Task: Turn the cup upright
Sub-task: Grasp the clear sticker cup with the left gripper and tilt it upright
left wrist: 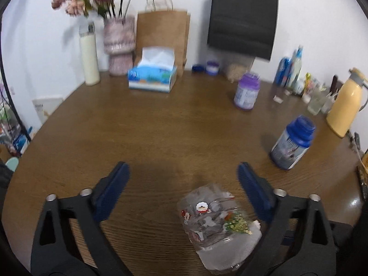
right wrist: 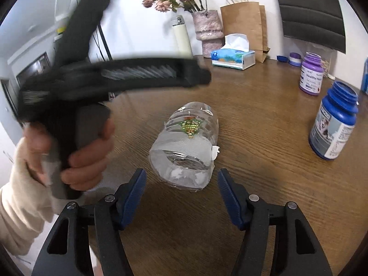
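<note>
The cup (right wrist: 187, 147) lies on its side on the table (right wrist: 264, 172). It is clear, with little stickers on it, and something white like paper is tucked inside. So the job is not done yet. The cup has to stand up, and right now it does not.

The right gripper (right wrist: 181, 191) is close to the cup. Its blue fingers (right wrist: 134, 193) are apart, one on each side of the cup's near end. They are not touching the cup. I cannot tell for sure whether that near end is the mouth or the bottom.

The left gripper (left wrist: 184, 184) is over the cup too. Its fingers (left wrist: 255, 191) are wide apart and hold nothing. In the left view, the cup (left wrist: 218, 225) lies low between them, nearer to the right finger. In the right view, a hand (right wrist: 76, 154) holds the left gripper's handle up beside the cup.

It looks like the very start of the task. No one has grabbed the cup yet. What is left is to close on the cup, tip it up, and set it down standing. A blue bottle (right wrist: 333, 122) stands well off to the side, so it should not get in the way.
</note>
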Action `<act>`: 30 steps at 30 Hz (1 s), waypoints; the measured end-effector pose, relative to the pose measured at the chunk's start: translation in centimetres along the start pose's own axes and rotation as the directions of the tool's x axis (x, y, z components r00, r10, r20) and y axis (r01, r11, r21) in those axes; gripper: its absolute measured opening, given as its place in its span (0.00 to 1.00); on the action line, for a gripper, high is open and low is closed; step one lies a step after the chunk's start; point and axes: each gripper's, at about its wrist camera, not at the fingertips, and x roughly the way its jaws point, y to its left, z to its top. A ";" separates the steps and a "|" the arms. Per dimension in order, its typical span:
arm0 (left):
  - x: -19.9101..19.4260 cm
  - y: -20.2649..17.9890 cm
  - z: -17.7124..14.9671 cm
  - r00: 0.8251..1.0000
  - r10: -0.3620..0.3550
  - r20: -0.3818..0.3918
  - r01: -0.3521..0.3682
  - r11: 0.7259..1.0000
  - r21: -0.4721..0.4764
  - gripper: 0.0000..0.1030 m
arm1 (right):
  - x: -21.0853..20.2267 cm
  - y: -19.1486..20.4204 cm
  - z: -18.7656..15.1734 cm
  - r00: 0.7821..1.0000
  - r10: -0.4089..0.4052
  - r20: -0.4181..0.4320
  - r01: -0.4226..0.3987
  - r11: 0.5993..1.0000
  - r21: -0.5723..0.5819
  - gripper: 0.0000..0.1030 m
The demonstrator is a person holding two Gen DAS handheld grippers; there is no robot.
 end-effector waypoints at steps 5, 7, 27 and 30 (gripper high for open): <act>2.0 0.3 -0.3 0.989 -0.088 -0.120 0.087 0.996 -0.015 0.79 | -0.2 0.7 0.1 0.999 -0.001 0.045 -0.001 1.000 0.024 0.84; 2.5 0.2 -0.3 0.985 -0.089 -0.146 0.091 0.996 0.005 0.79 | 0.8 1.4 0.7 0.998 -0.048 0.035 0.048 0.999 -0.014 0.84; -0.3 0.3 -2.1 0.956 -0.237 -0.175 0.218 0.969 -0.120 0.56 | -0.5 -3.9 1.8 0.935 -0.352 0.054 0.349 0.935 0.058 0.84; -1.7 0.7 -2.1 0.957 -0.235 -0.169 0.217 0.969 -0.114 0.57 | -1.6 -5.4 1.4 0.935 -0.351 0.052 0.342 0.931 0.129 0.84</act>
